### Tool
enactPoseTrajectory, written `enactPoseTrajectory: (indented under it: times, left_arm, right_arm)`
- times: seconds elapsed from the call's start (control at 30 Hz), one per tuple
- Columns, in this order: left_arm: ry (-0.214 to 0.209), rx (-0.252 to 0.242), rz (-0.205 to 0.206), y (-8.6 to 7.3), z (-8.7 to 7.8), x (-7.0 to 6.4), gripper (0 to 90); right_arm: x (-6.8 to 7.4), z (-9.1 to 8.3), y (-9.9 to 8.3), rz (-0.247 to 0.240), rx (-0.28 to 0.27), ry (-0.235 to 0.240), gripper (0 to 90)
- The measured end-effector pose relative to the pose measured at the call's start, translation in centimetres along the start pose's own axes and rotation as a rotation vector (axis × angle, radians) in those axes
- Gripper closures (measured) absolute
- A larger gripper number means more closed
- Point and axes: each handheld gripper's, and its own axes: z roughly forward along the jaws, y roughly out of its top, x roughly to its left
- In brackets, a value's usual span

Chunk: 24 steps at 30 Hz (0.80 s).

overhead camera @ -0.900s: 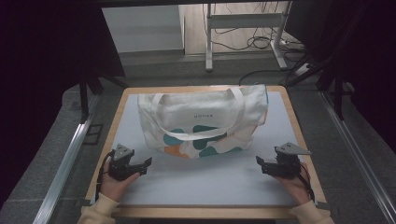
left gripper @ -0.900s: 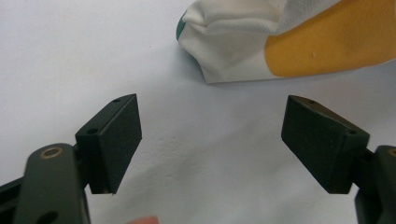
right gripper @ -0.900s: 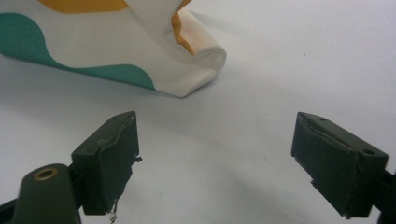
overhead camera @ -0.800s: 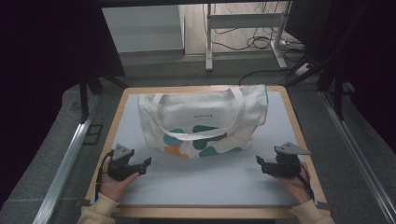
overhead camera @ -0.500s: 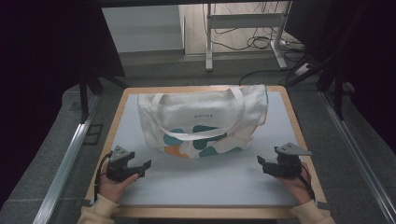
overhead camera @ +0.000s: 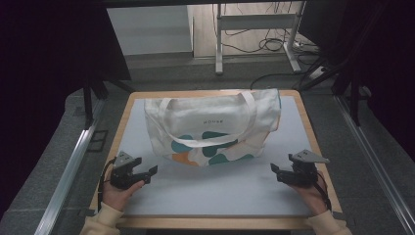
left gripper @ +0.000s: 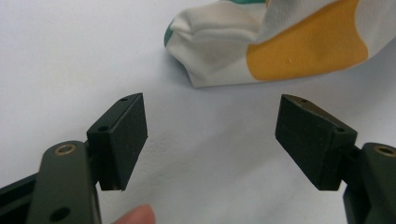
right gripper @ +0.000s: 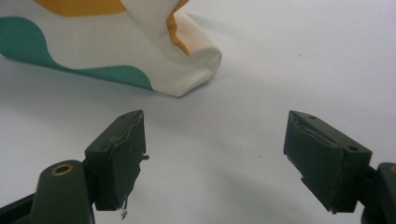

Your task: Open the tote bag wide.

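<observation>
The cream canvas tote bag with teal and orange patches [overhead camera: 213, 125] lies flat mid-desk toward the far edge. Left gripper [overhead camera: 147, 172] and right gripper [overhead camera: 275, 171], both released, rest near the front corners, apart from it.

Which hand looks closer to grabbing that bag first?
Probably the left gripper: its open jaws sit nearer the tote bag corner than the right gripper, also open.

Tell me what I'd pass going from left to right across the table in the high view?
Left gripper, jaws apart → tote bag, lying flat mid-table → right gripper, jaws apart.
</observation>
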Motion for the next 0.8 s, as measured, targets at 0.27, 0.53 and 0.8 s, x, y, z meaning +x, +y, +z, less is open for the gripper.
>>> enactPoseTrajectory:
  times: [0.27,0.53,0.8]
  left_arm:
    - [-0.02,-0.016,-0.022,0.2,-0.4,0.3,27.0]
    - [-0.03,-0.032,-0.018,0.5,-1.2,0.3,26.8]
    - [-0.031,-0.075,-0.036,1.2,-1.8,0.8,28.7]
  right_arm:
    - [-0.2,0.0,0.2,0.027,-0.003,0.001,22.4]
    - [-0.1,-0.4,0.6,0.013,-0.021,0.016,22.6]
    - [-0.2,-0.6,1.4,0.03,-0.045,0.052,22.6]
